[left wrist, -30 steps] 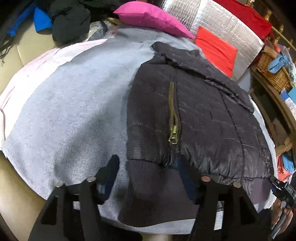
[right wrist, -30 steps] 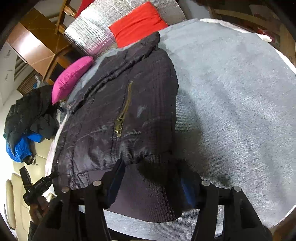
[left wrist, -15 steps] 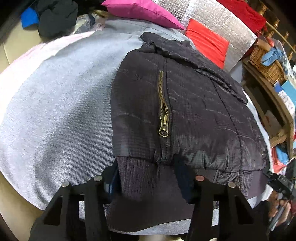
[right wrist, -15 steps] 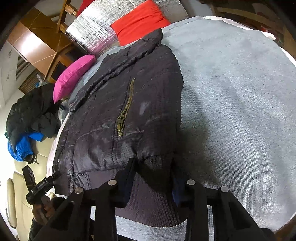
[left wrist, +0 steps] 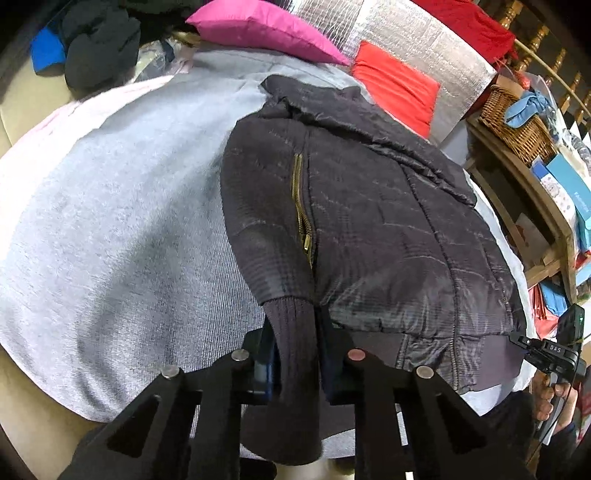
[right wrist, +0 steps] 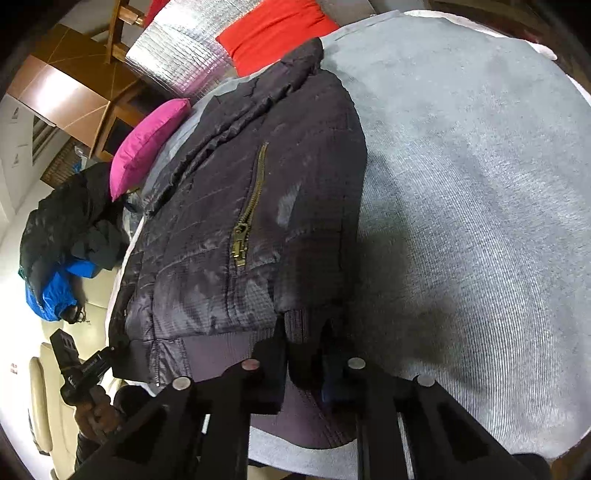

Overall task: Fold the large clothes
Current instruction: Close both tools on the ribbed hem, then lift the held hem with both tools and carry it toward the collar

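Note:
A dark quilted jacket [left wrist: 369, 221] with a brass zip lies flat on a grey blanket [left wrist: 110, 240]. My left gripper [left wrist: 295, 354] is closing, its pads pinching the ribbed hem [left wrist: 291, 328] at the jacket's near left corner, which bunches up between them. In the right wrist view the same jacket [right wrist: 240, 184] spreads to the left, and my right gripper [right wrist: 304, 350] is closing on the ribbed hem [right wrist: 301, 325] at the near right corner. Each view shows the other hand-held gripper at the far hem end, right [left wrist: 550, 354] and left [right wrist: 81, 365].
A pink pillow [left wrist: 258, 26], a red cushion [left wrist: 395, 85] and a silver foil pad [left wrist: 417, 40] lie beyond the collar. A wicker basket [left wrist: 517, 125] stands on wooden shelves at the right. Dark and blue clothes [right wrist: 59, 251] are heaped on a cream sofa.
Both grippers went from wide open around the hem to pinched on it. The ribbed hem now bunches up between each pair of fingers, and the jacket's lower edge has lifted slightly.

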